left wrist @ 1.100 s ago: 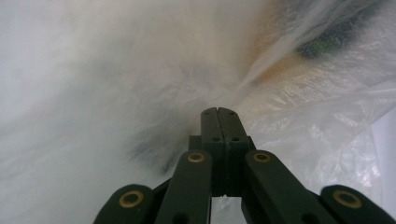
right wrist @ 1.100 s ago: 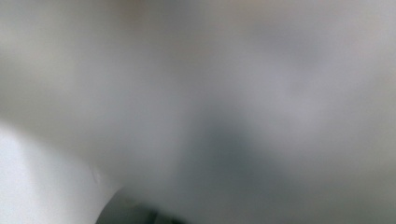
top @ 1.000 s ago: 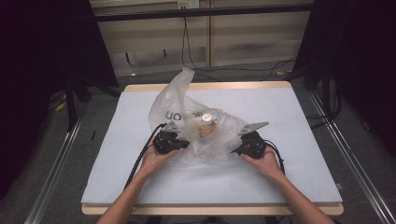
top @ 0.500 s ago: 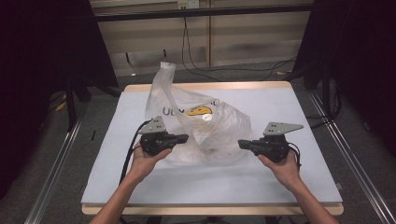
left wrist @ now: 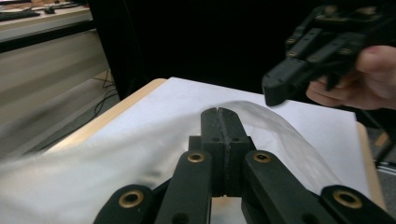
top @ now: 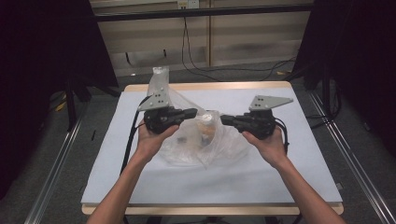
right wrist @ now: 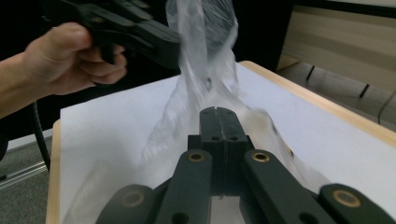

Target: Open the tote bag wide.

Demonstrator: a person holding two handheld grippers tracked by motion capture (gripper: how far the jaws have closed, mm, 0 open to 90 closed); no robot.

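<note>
At the left of the high view, the left gripper was held in the person's left hand, raised above the white rectangular surface with a pale wooden edge. A grey three-cornered plate was carried on top of it, and a black cable was trailed from it down toward the near left edge. In the left gripper view, its black fingers were seen pressed together; a blurred sheet of film lay around them, but whether any of it was caught between them could not be told.

Between the two grippers, a crumpled clear plastic bag was spread over the middle of the surface, with one strip of it drawn upward behind the left gripper. A small tan and white object was seen inside the bag; what it was could not be made out.

At the right, the right gripper was held in the right hand, pointed inward toward the left one, with the tips of the two apart. In the right gripper view, its fingers were likewise seen closed flat against each other, with the bag's film rising just beyond them; a grip on the film could not be confirmed.
</note>
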